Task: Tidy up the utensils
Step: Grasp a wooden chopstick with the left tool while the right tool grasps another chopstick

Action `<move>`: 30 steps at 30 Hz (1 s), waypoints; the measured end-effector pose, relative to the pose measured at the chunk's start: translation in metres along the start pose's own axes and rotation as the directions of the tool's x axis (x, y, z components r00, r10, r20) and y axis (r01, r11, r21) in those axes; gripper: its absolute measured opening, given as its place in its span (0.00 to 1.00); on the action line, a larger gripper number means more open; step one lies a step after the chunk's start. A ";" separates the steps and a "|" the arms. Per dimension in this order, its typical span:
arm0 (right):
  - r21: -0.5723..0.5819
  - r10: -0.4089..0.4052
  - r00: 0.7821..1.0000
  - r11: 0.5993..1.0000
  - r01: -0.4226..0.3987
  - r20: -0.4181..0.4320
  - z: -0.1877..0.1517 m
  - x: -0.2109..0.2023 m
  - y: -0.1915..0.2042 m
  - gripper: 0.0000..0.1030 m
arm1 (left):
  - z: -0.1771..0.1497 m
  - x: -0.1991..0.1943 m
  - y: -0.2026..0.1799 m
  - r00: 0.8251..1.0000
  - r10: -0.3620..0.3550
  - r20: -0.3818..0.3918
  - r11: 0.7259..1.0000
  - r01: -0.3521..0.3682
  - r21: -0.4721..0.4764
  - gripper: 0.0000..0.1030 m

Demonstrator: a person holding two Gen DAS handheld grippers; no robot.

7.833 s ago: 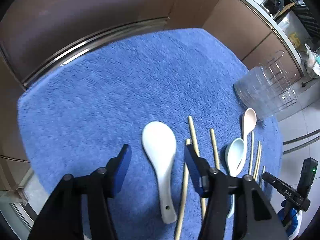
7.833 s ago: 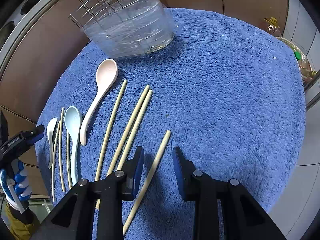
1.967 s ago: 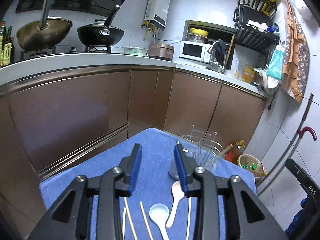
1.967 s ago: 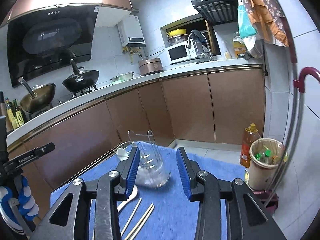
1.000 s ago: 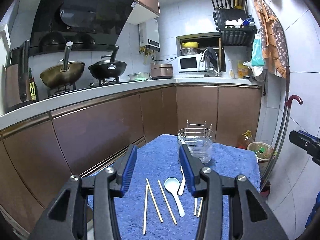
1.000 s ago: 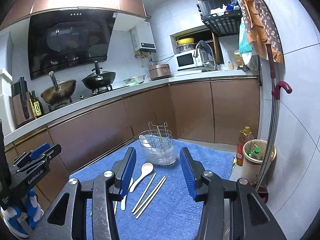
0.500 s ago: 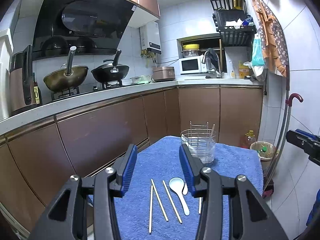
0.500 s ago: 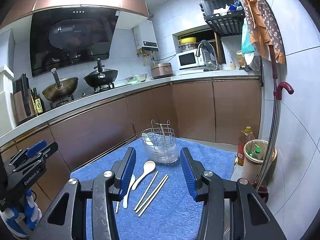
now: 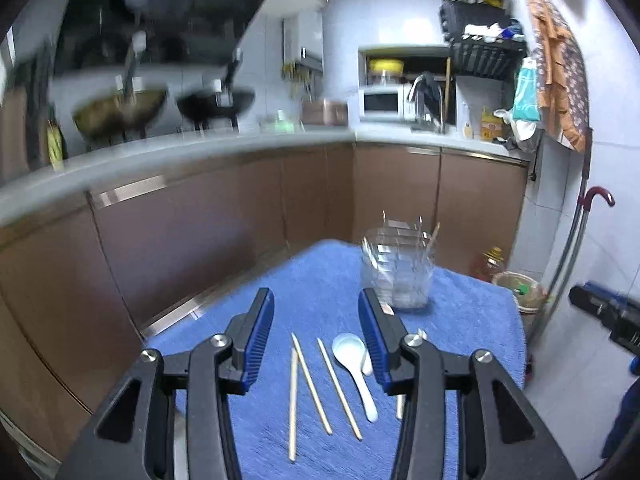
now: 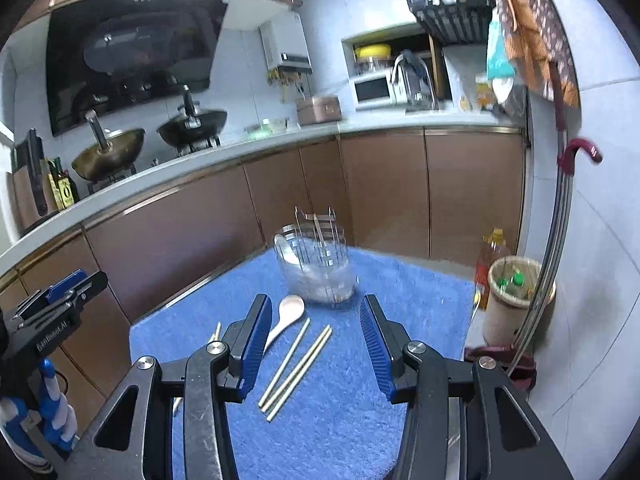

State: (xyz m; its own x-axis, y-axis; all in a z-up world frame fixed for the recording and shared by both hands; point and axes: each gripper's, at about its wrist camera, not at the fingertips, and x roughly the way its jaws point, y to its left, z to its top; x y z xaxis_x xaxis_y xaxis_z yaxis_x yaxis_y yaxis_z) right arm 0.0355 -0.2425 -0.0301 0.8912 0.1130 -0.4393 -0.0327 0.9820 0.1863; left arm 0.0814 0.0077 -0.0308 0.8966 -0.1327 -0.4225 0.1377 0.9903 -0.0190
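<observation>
We have pulled both grippers back; left gripper (image 9: pixel 316 330) and right gripper (image 10: pixel 314 340) gape empty. Next we grab chopsticks (image 10: pixel 296 366) for the holder (image 10: pixel 316 270) at 12 o'clock.

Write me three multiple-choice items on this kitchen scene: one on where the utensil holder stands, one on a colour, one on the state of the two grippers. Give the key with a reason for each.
1. Where does the clear utensil holder stand?
A. At the far end of the blue towel, beyond the loose utensils
B. On the kitchen counter by the microwave
C. On the floor by the bin

2. What colour is the spoon lying nearest the holder in the right wrist view?
A. Black
B. Pale pink
C. Green

3. What state are the left gripper and right gripper in?
A. Both shut on chopsticks
B. Left shut on a spoon, right open
C. Both open and empty

Key: 1 A, the holder sits on the towel past the chopsticks. 2 B, its bowl and handle look pale pink. 3 C, a wide gap shows between the fingers of each, with nothing held.
</observation>
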 end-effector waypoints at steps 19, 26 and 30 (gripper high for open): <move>0.219 0.169 0.824 0.974 -0.056 -0.541 -0.047 0.231 -0.041 0.30 | -0.050 0.219 0.053 0.778 -0.308 -0.548 0.939 0.157 -0.306 0.31; 0.179 0.127 0.778 0.984 -0.019 -0.615 -0.052 0.280 -0.033 0.23 | -0.055 0.232 0.075 0.749 -0.328 -0.576 0.928 0.141 -0.345 0.25; 0.124 0.074 0.759 0.992 0.009 -0.646 -0.053 0.296 -0.026 0.19 | -0.062 0.234 0.083 0.720 -0.367 -0.589 0.913 0.158 -0.377 0.21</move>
State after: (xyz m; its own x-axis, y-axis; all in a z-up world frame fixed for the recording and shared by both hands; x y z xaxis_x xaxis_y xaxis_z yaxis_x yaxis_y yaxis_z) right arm 0.2758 -0.2261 -0.2119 0.3819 0.2561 -0.8880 0.0316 0.9567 0.2895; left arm 0.2766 0.0611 -0.1871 0.3470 -0.4352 -0.8308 0.1084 0.8985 -0.4254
